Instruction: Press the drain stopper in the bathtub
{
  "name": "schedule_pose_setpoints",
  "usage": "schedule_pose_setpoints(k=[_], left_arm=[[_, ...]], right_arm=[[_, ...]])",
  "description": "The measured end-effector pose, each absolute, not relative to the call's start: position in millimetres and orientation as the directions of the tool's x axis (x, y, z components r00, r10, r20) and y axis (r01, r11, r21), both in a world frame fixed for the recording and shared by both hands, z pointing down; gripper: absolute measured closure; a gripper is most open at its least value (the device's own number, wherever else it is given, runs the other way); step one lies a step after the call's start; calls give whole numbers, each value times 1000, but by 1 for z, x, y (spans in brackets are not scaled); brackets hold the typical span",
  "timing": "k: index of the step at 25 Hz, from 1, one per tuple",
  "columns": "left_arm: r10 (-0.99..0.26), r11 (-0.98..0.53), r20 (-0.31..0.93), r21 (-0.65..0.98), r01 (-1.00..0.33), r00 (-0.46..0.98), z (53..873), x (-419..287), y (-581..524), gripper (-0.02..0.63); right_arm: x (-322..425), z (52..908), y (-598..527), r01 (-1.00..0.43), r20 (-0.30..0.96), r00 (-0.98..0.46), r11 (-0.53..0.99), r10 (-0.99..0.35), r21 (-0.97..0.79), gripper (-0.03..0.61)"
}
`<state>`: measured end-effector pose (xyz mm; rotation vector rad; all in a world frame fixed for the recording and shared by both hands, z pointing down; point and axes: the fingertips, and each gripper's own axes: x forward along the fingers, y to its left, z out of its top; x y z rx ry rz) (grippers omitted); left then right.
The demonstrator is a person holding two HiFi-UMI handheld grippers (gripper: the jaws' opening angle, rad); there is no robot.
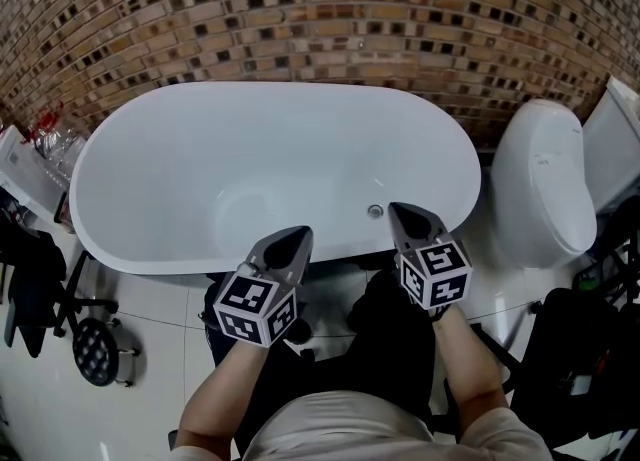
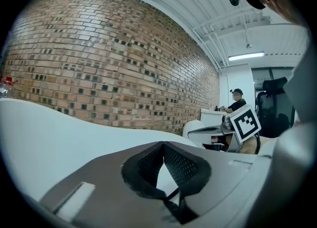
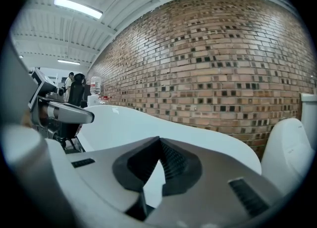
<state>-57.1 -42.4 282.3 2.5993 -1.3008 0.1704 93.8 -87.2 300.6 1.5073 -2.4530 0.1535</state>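
Bathtub: white, oval, freestanding, glossy, smooth rim all round. Set lengthwise against brick wall, open side up. Drain stopper: small, round, metallic grey. Seated in tub floor, right of centre, close under near side wall. Too small to tell whether raised or pressed down.

We read no words, brands or numbers; the left gripper and right gripper bore only square pattern markers.
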Motion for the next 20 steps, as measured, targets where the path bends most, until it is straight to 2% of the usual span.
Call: schedule_pose_setpoints(k=[20], left_arm=[[-771,-570,215,187,-800,599,298,-52,-35,607]], right_arm=[[94,328,-88,-878,324,-440,477,-837,40,560]])
